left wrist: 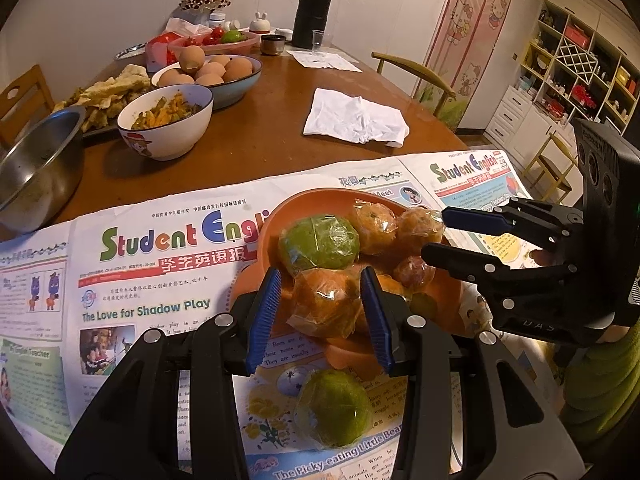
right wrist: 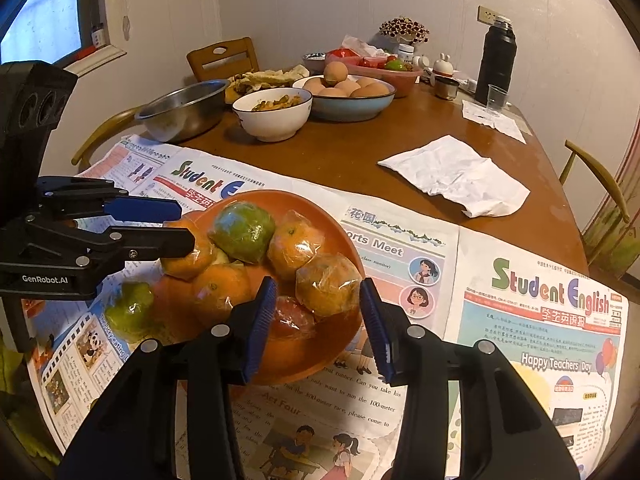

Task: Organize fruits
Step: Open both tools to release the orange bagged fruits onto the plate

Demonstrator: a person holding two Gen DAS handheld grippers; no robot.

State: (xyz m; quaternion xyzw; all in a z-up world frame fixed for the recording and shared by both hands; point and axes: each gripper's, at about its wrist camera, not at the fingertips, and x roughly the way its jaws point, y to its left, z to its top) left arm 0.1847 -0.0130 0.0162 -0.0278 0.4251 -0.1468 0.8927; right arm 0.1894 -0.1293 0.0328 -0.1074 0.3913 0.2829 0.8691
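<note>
An orange plate (left wrist: 276, 220) (right wrist: 280, 197) on newspaper holds several plastic-wrapped fruits: a green one (left wrist: 318, 242) (right wrist: 242, 232), oranges (left wrist: 324, 304) (right wrist: 328, 284) and a small red one (left wrist: 412, 272) (right wrist: 292, 320). Another wrapped green fruit (left wrist: 334, 408) (right wrist: 130, 310) lies on the newspaper beside the plate. My left gripper (left wrist: 320, 272) (right wrist: 187, 226) hovers over the plate's near edge, partly open, with an orange below its gap and nothing gripped. My right gripper (right wrist: 318, 281) (left wrist: 434, 232) hangs over the other side, partly open above the red fruit and an orange, its pads apart from both.
Newspaper sheets (left wrist: 160, 280) (right wrist: 520, 320) cover the near table. Further back stand a white bowl of food (left wrist: 166, 120) (right wrist: 272, 116), a steel bowl (left wrist: 36, 168) (right wrist: 180, 108), a bowl of eggs (left wrist: 212, 72) (right wrist: 348, 96), a white cloth (left wrist: 356, 120) (right wrist: 456, 176) and a black flask (left wrist: 312, 8) (right wrist: 496, 60).
</note>
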